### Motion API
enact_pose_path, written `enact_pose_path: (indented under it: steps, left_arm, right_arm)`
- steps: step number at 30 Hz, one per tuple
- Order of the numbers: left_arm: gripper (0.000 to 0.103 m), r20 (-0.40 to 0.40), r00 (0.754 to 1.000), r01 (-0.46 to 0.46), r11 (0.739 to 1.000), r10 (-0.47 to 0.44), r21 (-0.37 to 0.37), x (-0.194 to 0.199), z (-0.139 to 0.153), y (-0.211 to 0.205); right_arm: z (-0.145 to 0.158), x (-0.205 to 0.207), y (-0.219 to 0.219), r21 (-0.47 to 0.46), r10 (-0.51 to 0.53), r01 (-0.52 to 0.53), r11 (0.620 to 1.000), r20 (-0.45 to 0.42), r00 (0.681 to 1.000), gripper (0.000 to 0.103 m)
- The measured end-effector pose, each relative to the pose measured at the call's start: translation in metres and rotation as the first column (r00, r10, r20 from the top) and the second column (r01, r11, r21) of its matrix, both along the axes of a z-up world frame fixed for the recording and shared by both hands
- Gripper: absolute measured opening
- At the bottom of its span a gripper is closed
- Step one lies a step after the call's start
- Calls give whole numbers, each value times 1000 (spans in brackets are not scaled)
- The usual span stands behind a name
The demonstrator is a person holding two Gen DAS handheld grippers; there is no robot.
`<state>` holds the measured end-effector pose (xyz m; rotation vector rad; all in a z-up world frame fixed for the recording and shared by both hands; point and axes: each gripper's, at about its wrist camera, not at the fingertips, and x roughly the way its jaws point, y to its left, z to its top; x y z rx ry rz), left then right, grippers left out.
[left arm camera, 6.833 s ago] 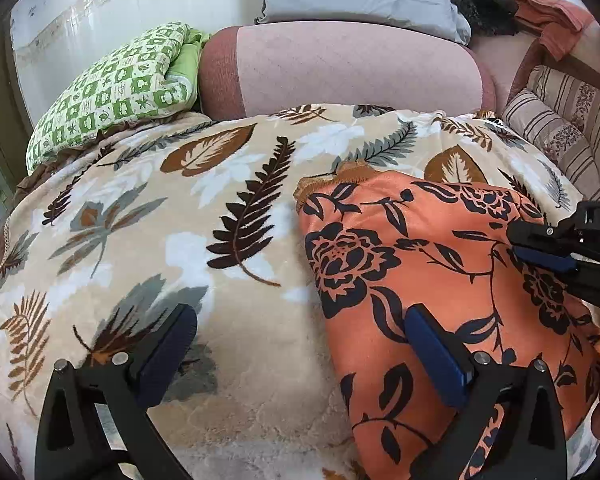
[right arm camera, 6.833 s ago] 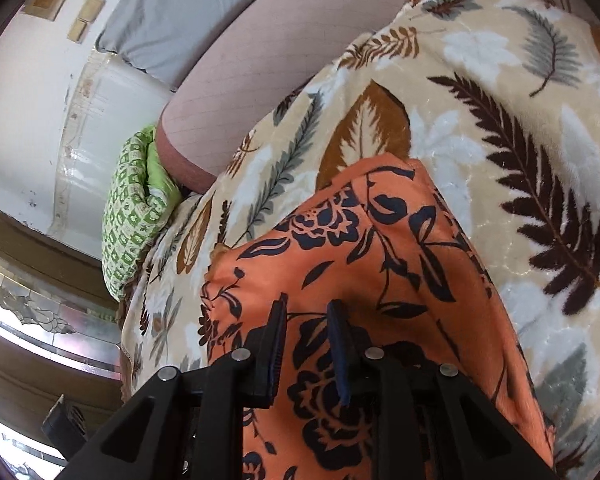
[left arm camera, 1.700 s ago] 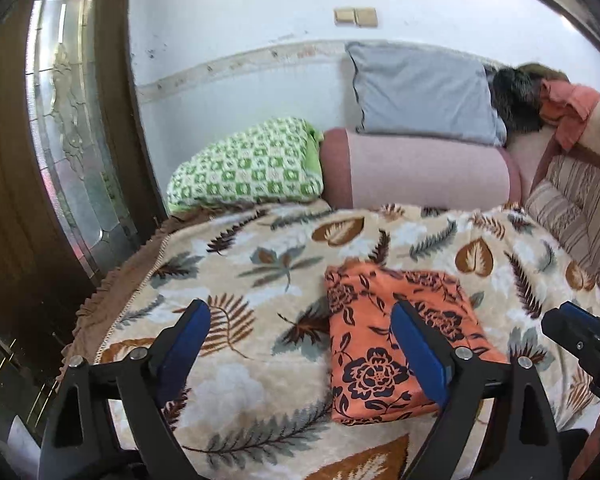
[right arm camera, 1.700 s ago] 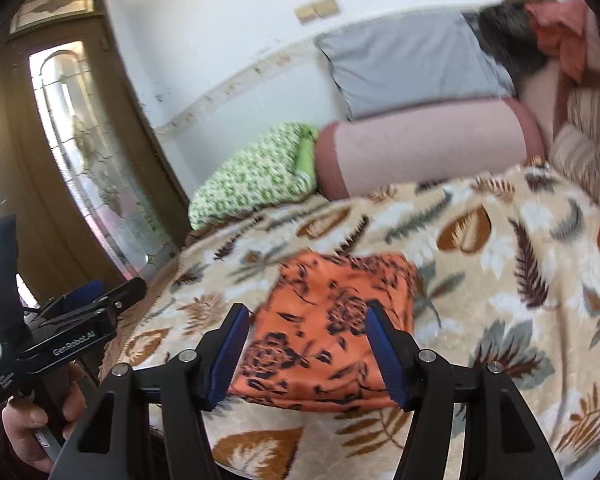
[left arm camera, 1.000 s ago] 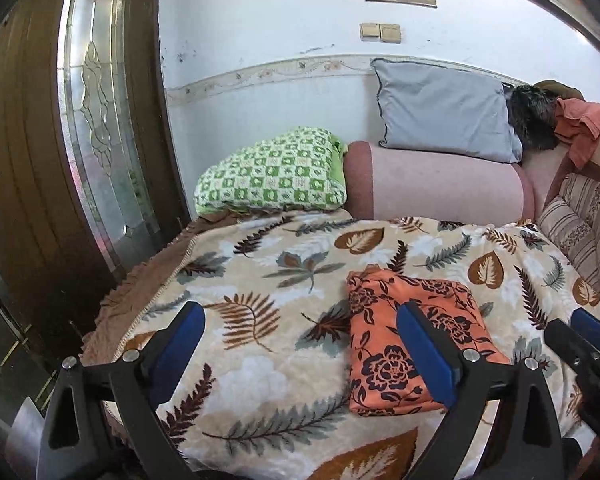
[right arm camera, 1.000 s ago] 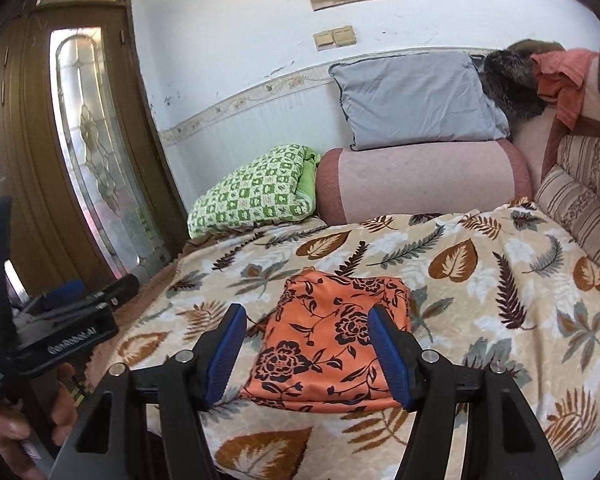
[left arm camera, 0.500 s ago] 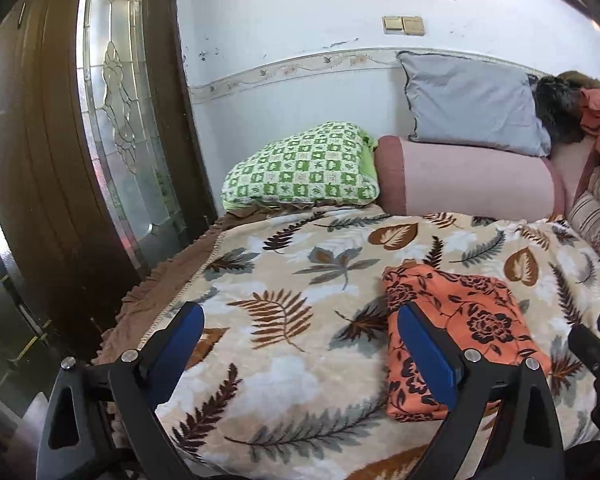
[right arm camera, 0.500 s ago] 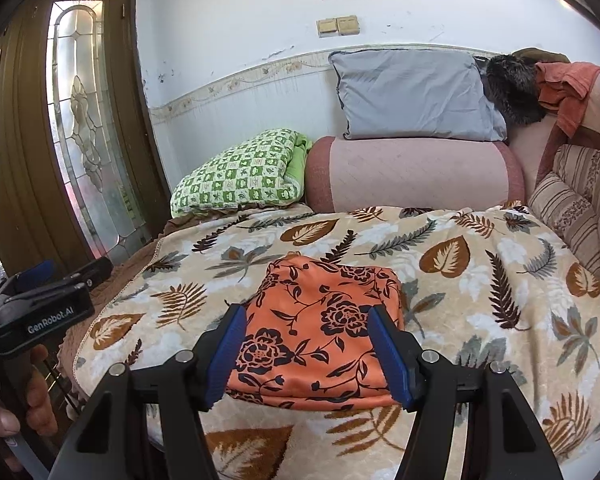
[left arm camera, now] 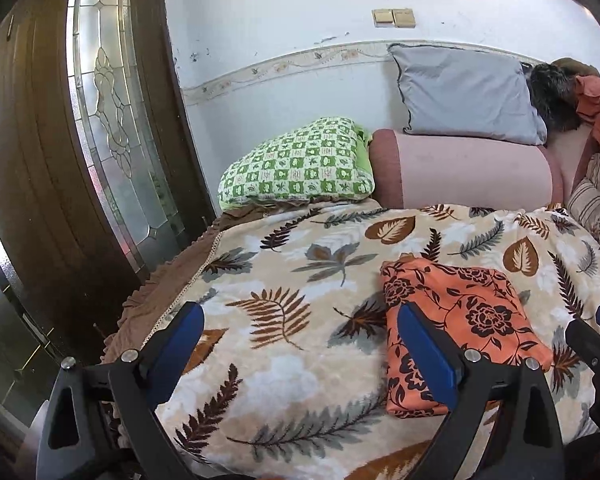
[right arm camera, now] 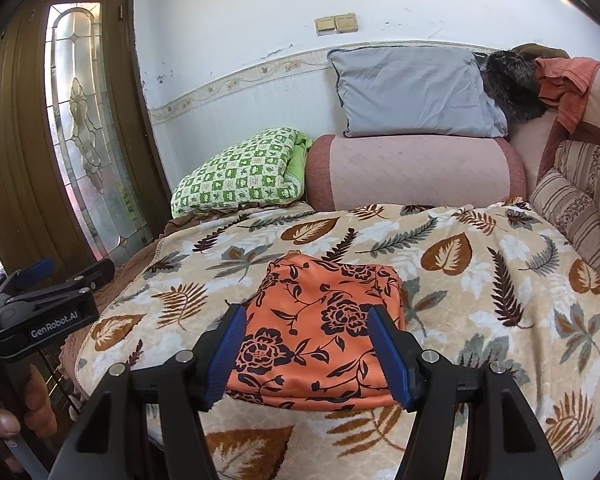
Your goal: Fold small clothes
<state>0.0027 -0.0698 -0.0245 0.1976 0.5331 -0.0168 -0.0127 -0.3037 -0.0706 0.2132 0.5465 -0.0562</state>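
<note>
An orange garment with black flowers (right arm camera: 320,328) lies folded into a flat rectangle on the leaf-print blanket (right arm camera: 480,280); it also shows in the left wrist view (left arm camera: 460,320). My right gripper (right arm camera: 310,354) is open and empty, held back from the bed with the garment framed between its blue pads. My left gripper (left arm camera: 300,354) is open and empty, well left of the garment, above the blanket's (left arm camera: 284,280) front edge. The left gripper also appears at the left of the right wrist view (right arm camera: 52,288).
A green checked pillow (right arm camera: 240,176), a pink bolster (right arm camera: 416,172) and a grey pillow (right arm camera: 416,96) line the back wall. Striped cushions (right arm camera: 576,204) stand at the right. A wooden door with a glass pane (left arm camera: 112,128) is at the left.
Both grippers have pulled back from the bed and opened. The left view has swung left, showing more of the door. The folded garment has stayed in place.
</note>
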Motion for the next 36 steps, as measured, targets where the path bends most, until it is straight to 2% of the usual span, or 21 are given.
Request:
enact_pose_path:
  steps: [11, 36]
  left_arm:
    - [97, -36, 999, 2, 999, -3, -36, 5, 0, 9]
    - [97, -5, 1000, 30, 997, -30, -66, 1, 1, 19]
  right_arm:
    - [0, 6, 8, -12, 26, -26, 1000, -15, 1000, 66]
    - [-6, 12, 23, -38, 60, -61, 997, -36, 998, 66]
